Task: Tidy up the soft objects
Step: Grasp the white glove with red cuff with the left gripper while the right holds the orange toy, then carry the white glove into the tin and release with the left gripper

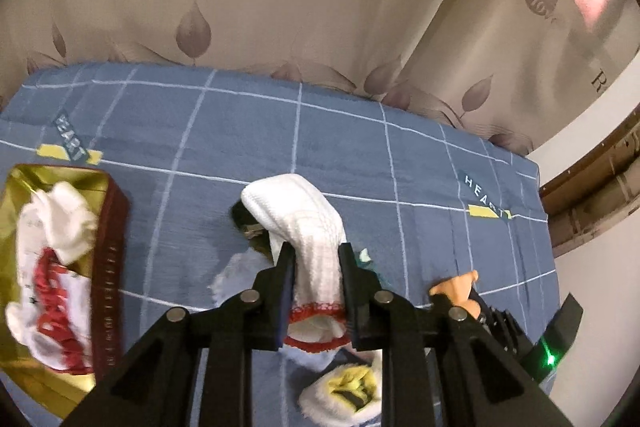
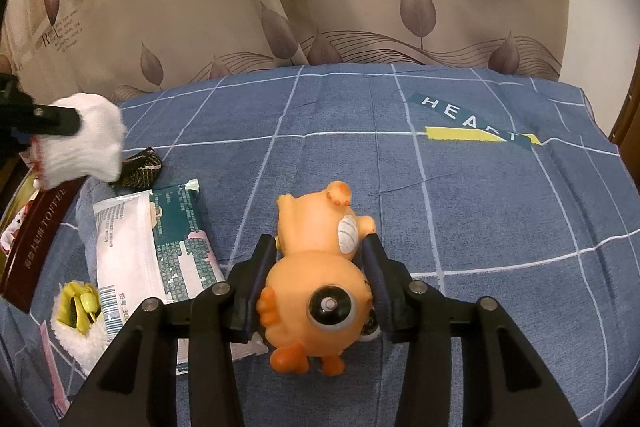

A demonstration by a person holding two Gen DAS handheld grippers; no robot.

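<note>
- Left tongs [image 1: 316, 267], seen through the left wrist view, are clamped on a white knitted glove [image 1: 304, 227] with a red cuff. I hold it near the cuff so the finger end droops forward past the tips.
- Same view: the glove hangs clear of the blue checked bed sheet [image 1: 240, 131]. A gold-lined tin [image 1: 112, 227] sits well to the left of my tongs with more red-and-white gloves already in it, so I judge that is where this one belongs.
- Same view: under the tongs lie a fluffy white item with yellow inside [image 1: 348, 387] and a dark netted thing [image 1: 250, 227] partly hidden behind the glove.
- Right wrist view: my right tongs [image 2: 320, 267] sit narrowed on an orange squeaky toy [image 2: 316, 267], pads pressed to both sides of its round head. The toy seems to rest on the sheet; I cannot tell if it is lifted.
- Same view: tissue packets [image 2: 160, 251] lie just left of the toy, the fluffy item beside them, and the tin at the far left edge under the left tongs with their glove.
- Both hands look loaded, so I judge the glove goes to the tin first while the toy waits.
</note>
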